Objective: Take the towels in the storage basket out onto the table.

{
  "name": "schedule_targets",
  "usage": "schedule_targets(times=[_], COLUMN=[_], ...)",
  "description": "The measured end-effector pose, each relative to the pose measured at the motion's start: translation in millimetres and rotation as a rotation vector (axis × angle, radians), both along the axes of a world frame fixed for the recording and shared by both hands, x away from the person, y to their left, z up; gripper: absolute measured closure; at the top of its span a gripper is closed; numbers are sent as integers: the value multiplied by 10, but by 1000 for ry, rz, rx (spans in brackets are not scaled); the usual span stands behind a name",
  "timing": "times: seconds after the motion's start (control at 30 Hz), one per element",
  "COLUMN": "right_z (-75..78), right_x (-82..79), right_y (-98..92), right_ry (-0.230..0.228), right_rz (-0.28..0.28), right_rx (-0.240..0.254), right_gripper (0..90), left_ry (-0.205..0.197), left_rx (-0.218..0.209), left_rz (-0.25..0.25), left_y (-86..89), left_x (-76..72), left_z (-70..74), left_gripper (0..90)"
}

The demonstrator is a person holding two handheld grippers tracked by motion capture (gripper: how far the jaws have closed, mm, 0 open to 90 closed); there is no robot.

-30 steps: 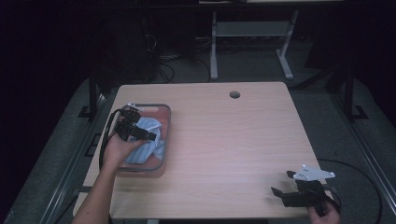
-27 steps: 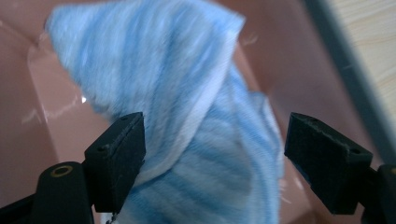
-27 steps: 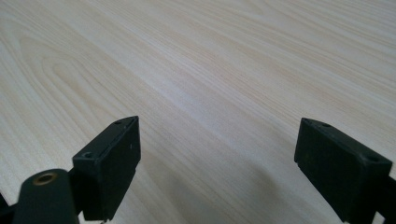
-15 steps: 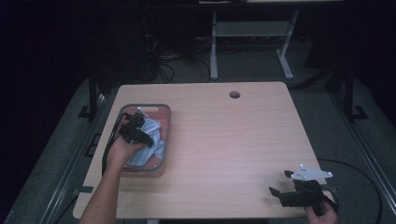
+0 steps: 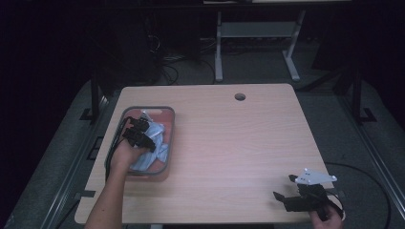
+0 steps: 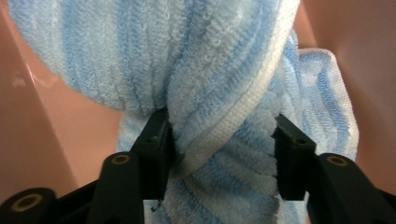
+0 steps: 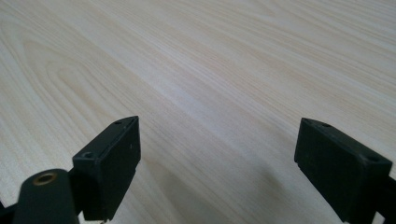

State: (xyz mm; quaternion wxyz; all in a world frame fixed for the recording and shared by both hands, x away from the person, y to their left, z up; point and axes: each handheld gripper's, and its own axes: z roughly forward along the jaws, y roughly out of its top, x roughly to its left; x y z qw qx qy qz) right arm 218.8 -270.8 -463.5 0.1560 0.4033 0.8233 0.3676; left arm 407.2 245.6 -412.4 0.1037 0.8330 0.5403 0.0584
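Grippers: two, the left gripper (image 5: 143, 136) inside the bin, the right gripper (image 5: 286, 191) well apart from it
Bins: one bin (image 5: 169, 119)
Cloths: one blue cloth (image 5: 155, 131) inside the bin

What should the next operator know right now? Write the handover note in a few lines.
Left gripper: down in the pink bin at the table's left side; its jaws have just been closing and now pinch a fold of the blue towel.
Right gripper: open, holding nothing, near the table's front right corner.
Done: towel gripped.
Left: towel not yet out of the bin; probably lift it out next.
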Motion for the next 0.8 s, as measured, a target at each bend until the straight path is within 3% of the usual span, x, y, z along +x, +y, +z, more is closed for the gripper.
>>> schedule_targets(times=[0.1, 0.27, 0.37, 0.57, 0.73, 0.8], right_z=[3, 1, 1, 13, 21, 30], right_x=[-5, -7, -10, -17, -24, -23], right_y=[8, -11, -10, 3, -14, -24], right_ry=[-2, -3, -5, -9, -15, -20], right_rz=[2, -10, -6, -10, -11, -18], right_rx=[-1, -2, -2, -5, -7, -7], right_gripper=[139, 139, 138, 139, 139, 139], left_ry=[9, 12, -19, -57, -137, -150], left_rx=[-25, -32, -28, -65, -160, -171], left_rz=[10, 0, -13, -15, 7, 1], left_y=[30, 52, 37, 108, 234, 254], left_x=[-11, -24, -61, -133, -260, -292], left_z=[-4, 12, 70, 172, 351, 389], left_gripper=[529, 560, 604, 630, 630, 630])
